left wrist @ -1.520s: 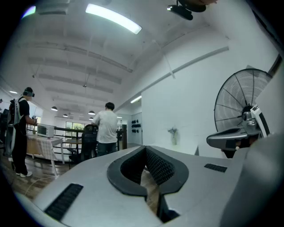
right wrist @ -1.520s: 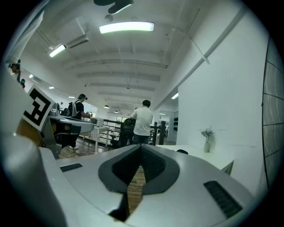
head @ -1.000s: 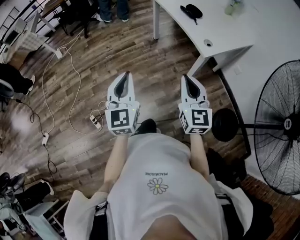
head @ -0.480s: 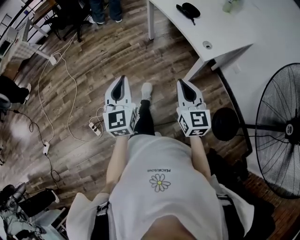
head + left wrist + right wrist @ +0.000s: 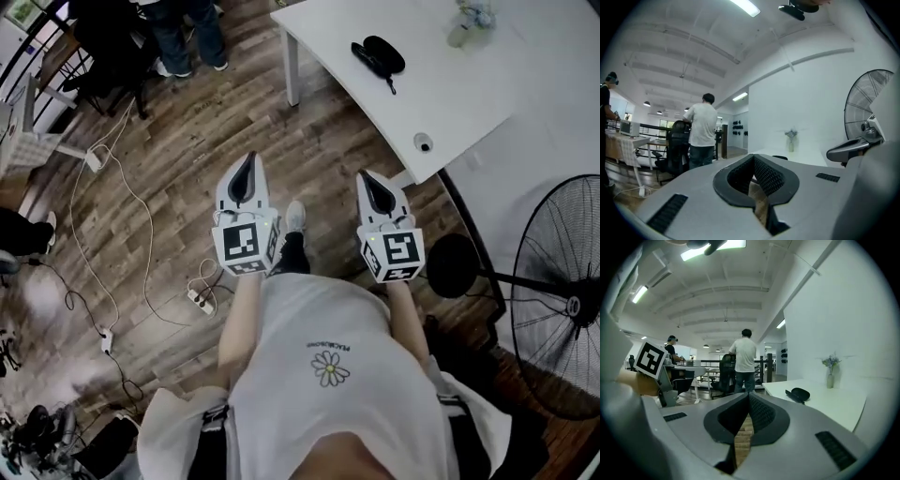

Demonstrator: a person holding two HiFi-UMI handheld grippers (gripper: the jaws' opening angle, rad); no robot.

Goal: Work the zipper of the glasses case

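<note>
- The glasses case (image 5: 380, 54), dark and oval, lies on the white table (image 5: 497, 103) near the table's far left corner. It is well apart from both grippers, and nothing touches it. Whether its zipper is open or closed is too small to tell.
- In the right gripper view the glasses case (image 5: 800, 393) sits on the tabletop, off to the right of the jaws.
- A small vase (image 5: 466, 23) with flowers stands farther along the table, apart from the case.
- The right gripper (image 5: 362, 175) is held over the wood floor (image 5: 178, 141), pointing toward the table. Its jaws are pressed together with nothing between them.
- The left gripper (image 5: 250, 157) is held beside it, well apart. Its jaws are also closed, and they are empty.
- A standing fan (image 5: 562, 291) is at the right, near the table's edge.
- A power strip (image 5: 199, 298) and loose cables lie on the floor at the left.
- Another person (image 5: 743, 361) stands beyond the table, back turned.
</note>
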